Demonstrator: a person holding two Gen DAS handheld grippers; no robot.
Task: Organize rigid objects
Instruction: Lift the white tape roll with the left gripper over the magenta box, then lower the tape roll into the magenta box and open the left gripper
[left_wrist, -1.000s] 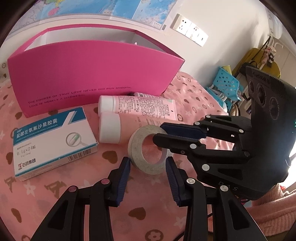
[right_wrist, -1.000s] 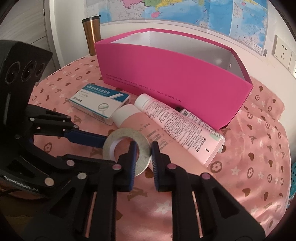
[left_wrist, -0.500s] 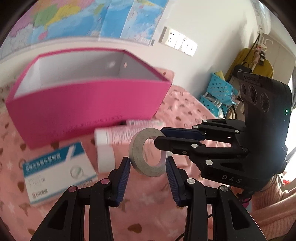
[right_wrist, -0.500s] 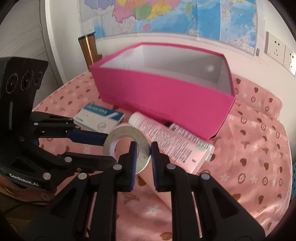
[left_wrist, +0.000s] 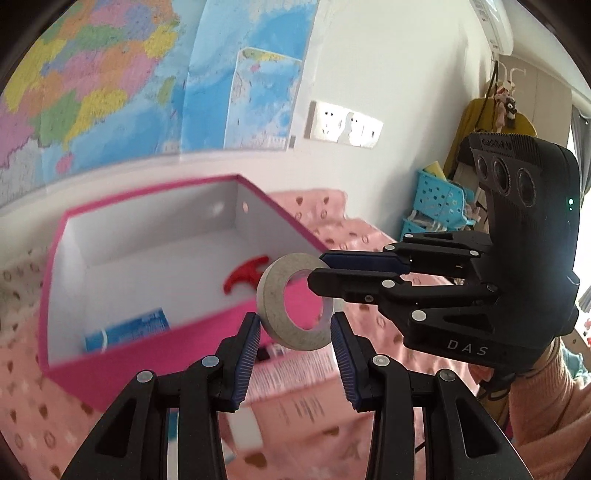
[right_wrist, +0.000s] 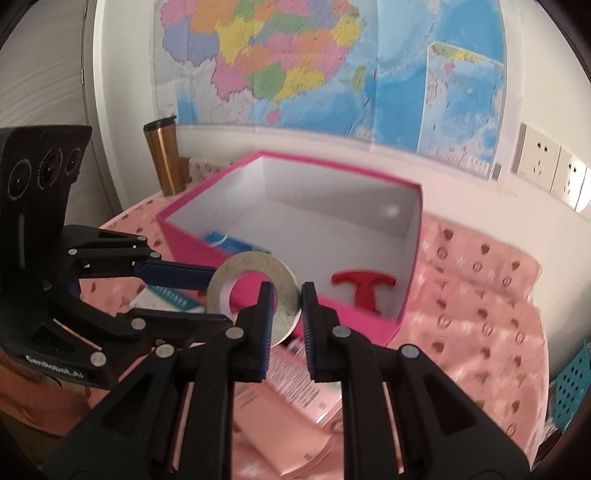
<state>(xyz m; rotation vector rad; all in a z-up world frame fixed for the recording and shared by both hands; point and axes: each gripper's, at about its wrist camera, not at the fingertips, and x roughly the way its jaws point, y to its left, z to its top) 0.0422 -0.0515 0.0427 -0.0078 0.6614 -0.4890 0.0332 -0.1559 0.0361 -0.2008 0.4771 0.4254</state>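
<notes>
Lifted off the pink-clothed bench, the tape roll (left_wrist: 293, 301) now hangs beside the pink box's (left_wrist: 147, 354) rim, clamped by both tongs, left (left_wrist: 295, 354) and right (right_wrist: 286, 321); tubes (right_wrist: 295, 384) remain outside.

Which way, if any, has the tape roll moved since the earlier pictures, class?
Yes, upward. The tape roll, gripped by both tongs, earlier lay on the pink cloth below the pink box; now it hangs level with the box's rim.

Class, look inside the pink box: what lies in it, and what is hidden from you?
Inside the pink box lie a red T-shaped piece and a blue packet. The tape roll and near wall hide part of the floor.
</notes>
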